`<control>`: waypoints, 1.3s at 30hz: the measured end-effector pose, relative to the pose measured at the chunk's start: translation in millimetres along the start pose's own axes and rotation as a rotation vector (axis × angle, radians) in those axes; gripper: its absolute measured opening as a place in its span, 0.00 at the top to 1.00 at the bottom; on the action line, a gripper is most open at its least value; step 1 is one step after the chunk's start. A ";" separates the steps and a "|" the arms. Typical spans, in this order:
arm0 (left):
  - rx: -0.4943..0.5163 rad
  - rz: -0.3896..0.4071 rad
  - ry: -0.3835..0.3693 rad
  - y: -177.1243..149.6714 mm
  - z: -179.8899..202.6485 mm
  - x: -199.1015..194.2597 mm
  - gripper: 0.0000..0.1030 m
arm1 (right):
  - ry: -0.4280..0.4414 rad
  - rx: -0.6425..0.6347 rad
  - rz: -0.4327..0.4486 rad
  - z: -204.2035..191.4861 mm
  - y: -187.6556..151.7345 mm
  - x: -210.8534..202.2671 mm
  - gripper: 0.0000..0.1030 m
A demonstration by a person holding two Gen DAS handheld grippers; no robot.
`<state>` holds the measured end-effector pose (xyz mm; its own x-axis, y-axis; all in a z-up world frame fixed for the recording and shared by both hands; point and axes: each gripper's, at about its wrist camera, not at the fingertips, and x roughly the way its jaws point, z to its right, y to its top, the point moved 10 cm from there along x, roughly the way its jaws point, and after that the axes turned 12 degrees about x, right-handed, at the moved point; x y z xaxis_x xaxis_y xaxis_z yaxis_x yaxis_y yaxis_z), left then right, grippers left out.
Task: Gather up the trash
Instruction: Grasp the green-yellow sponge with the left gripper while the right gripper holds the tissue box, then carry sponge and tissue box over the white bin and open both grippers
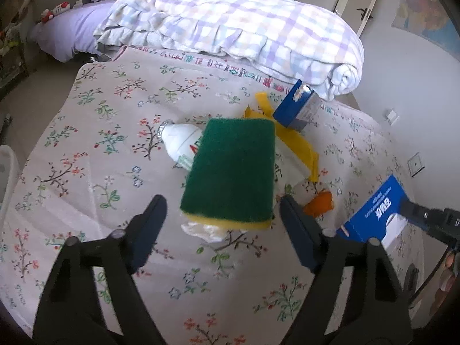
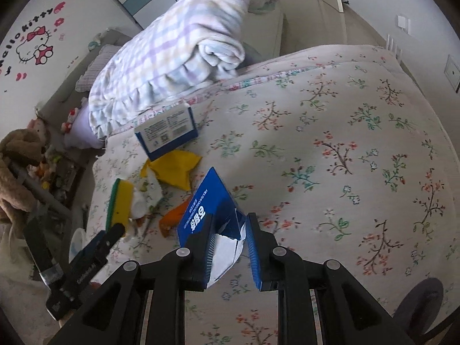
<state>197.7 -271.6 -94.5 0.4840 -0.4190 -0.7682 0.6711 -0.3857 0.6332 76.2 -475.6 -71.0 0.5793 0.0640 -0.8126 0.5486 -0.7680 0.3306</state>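
A: Left tool (image 1: 221, 207) spread wide on either side of the green-and-yellow sponge (image 1: 230, 172), pads not touching it, above the heap of trash on the flowered bed (image 1: 115, 115).

B: And the right tool (image 2: 230, 227) is pinching a crumpled blue carton (image 2: 207, 210); a second blue box (image 2: 166, 130) lies by the checked blanket (image 2: 172, 54).

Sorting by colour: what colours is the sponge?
Sponge: green scouring top, yellow foam beneath; clearest in left wrist view.
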 end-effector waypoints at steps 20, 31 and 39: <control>-0.026 0.053 -0.023 -0.3 -17.5 -32.7 0.46 | 0.039 -0.026 -0.002 -26.6 -8.4 -6.5 0.79; -0.051 0.062 0.021 -14.1 -54.7 -56.2 0.46 | 0.075 -0.067 -0.018 -64.2 -26.8 -5.2 0.78; -0.083 0.063 0.057 -26.5 -88.3 -70.8 0.46 | 0.103 -0.112 -0.039 -94.1 -45.6 -0.2 0.78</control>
<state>195.3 -159.1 -65.2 0.5563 -0.3919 -0.7327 0.6816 -0.2893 0.6722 107.9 -380.6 -40.7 0.6121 0.1619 -0.7740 0.6320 -0.6885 0.3558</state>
